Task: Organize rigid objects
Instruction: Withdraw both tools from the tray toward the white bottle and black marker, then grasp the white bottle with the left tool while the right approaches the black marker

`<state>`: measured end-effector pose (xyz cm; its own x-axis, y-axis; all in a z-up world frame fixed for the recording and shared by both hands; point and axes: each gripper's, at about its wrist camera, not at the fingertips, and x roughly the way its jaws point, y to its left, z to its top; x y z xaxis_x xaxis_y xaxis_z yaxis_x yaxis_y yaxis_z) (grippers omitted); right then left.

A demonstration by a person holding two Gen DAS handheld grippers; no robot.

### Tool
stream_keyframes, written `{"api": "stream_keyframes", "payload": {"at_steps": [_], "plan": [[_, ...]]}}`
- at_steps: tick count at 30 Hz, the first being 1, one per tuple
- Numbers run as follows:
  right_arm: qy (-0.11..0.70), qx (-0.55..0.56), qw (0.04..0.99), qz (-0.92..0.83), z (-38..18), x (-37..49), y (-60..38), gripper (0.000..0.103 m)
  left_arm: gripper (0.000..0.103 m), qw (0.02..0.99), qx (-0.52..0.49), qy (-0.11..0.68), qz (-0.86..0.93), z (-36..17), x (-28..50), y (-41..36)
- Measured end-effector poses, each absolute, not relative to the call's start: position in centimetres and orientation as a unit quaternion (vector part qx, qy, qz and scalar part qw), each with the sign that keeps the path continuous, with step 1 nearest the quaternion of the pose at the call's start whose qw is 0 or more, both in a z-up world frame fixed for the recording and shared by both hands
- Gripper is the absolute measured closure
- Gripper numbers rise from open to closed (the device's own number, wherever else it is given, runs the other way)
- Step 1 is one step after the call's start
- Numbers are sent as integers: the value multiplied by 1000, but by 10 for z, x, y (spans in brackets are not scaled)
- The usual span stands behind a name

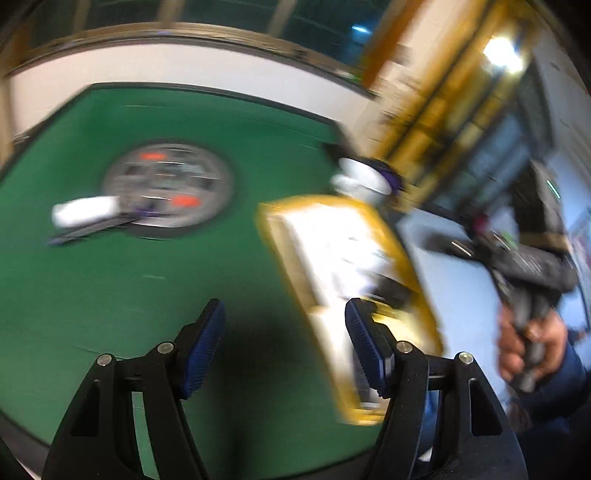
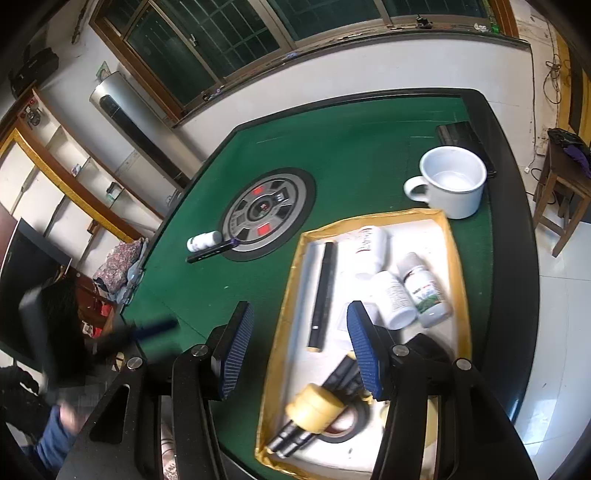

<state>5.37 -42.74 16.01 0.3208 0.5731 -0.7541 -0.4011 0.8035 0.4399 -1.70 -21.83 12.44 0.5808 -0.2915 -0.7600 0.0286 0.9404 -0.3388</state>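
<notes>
Green table (image 2: 351, 155) | left view blurred | both grippers' fingers (image 2: 236, 347) apart, empty

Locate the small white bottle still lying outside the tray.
Right wrist view: the small white plastic bottle lies on the green felt table, left of the yellow-rimmed tray, beside a thin black bar at the round centre panel's edge.

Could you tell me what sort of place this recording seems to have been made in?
Probably a room in a home, at an automatic mahjong table: green felt with a round control hub in the middle. A barred window, open wall shelves and a wooden stool stand around it.
</notes>
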Motion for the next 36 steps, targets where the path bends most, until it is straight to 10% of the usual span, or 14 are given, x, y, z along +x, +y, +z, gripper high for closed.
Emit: {"api": "stream_keyframes", "payload": {"at_steps": [22,36], "plan": [[560,86,778,271,112,31,-356,55,37,821,-97,563,-4,36,162,-31],[574,82,763,287,103,48,-319,55,39,803,-120,576,-89,21,53,-74]]}}
